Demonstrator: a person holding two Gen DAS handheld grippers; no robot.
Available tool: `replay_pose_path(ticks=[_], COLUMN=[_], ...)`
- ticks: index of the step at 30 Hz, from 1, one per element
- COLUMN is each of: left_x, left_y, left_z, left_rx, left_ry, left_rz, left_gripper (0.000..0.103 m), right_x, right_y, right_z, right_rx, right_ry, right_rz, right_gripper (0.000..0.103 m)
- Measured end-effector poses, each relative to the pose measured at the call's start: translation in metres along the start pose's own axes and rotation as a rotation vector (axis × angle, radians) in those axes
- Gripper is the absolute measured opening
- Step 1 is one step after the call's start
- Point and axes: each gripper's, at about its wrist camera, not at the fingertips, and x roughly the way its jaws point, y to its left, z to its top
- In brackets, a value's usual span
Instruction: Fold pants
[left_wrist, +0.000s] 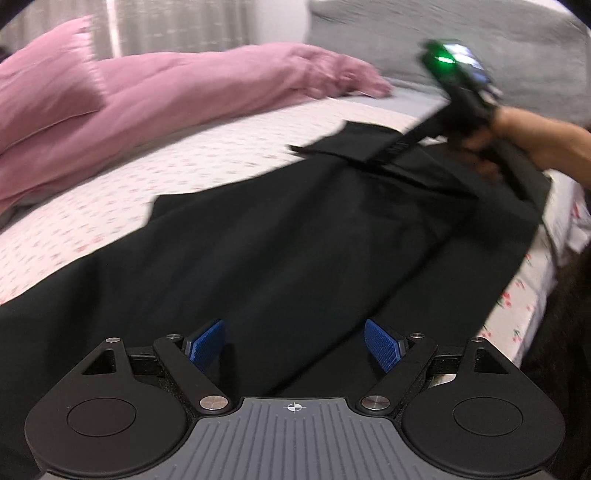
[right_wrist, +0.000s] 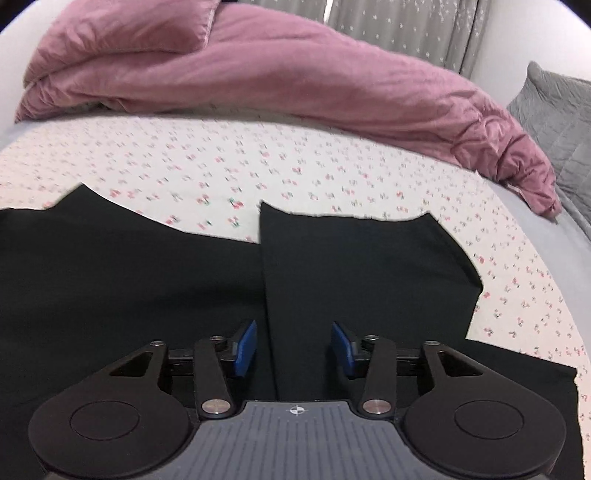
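Observation:
Black pants (left_wrist: 295, 236) lie spread on a flower-print bed sheet (left_wrist: 184, 162). My left gripper (left_wrist: 294, 345) is open just above the near part of the fabric, blue pads apart and empty. The right gripper's body, blurred with a green light, shows far right in the left wrist view (left_wrist: 454, 92), held by a hand above the pants' far end. In the right wrist view my right gripper (right_wrist: 294, 347) is open over the pants (right_wrist: 351, 266), where a folded-over flap of cloth has its edge running between the pads.
A pink duvet (right_wrist: 258, 74) and pillow (right_wrist: 122, 26) are piled along the far side of the bed. Grey pillows (left_wrist: 461, 40) lie at the head. The bed's edge (left_wrist: 532, 295) drops off at the right.

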Motion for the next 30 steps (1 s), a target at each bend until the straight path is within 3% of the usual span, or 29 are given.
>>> replay_pose_path(ticks=[1,6,8,10,12,15,19,24,26,29,30], left_x=[0.006,0.019,0.014,0.018,0.017,0.009,-0.006,-0.001,0.003,0.007,0.007], left_y=[-0.006,-0.020,-0.023,-0.026,-0.029,-0.033,-0.025,-0.026,-0.030,-0.034,-0.035], left_z=[0.002,0.001,-0.001,0.002,0.004,0.005,0.007,0.000,-0.003,-0.008,-0.009], left_rx=[0.016,0.078,0.090,0.095,0.099,0.108,0.068,0.088,0.111,0.144,0.154], left_ry=[0.002,-0.004,-0.012,-0.018,-0.045,-0.110,-0.162,-0.104,-0.076,-0.042,-0.038], left_rz=[-0.008,0.019,0.015,0.016,0.029,0.082,0.059,0.025,0.019,0.015,0.018], left_gripper=[0.084,0.075,0.059,0.030,0.015,0.004,0.001,0.001,0.001,0.001,0.002], right_x=[0.002,-0.026,-0.046,-0.061,-0.079,-0.098,-0.109,-0.106,-0.104,-0.108,-0.111], right_y=[-0.004,-0.041,-0.064,-0.088,-0.113,-0.144,-0.172,-0.197,-0.194,-0.174,-0.166], right_z=[0.000,0.001,-0.003,-0.010,-0.022,-0.044,-0.083,-0.134,-0.141,-0.133,-0.129], right_rx=[0.023,0.198,0.268,0.343,0.421,0.509,0.656,0.903,0.867,0.661,0.593], right_ry=[0.010,-0.069,-0.113,-0.146,-0.174,-0.183,-0.135,-0.027,0.001,0.020,0.018], right_rz=[0.005,-0.007,-0.027,-0.042,-0.071,-0.096,-0.041,0.072,0.055,-0.024,-0.057], right_gripper=[0.000,0.000,0.000,0.000,0.000,0.000,0.000,0.000,0.000,0.029,0.033])
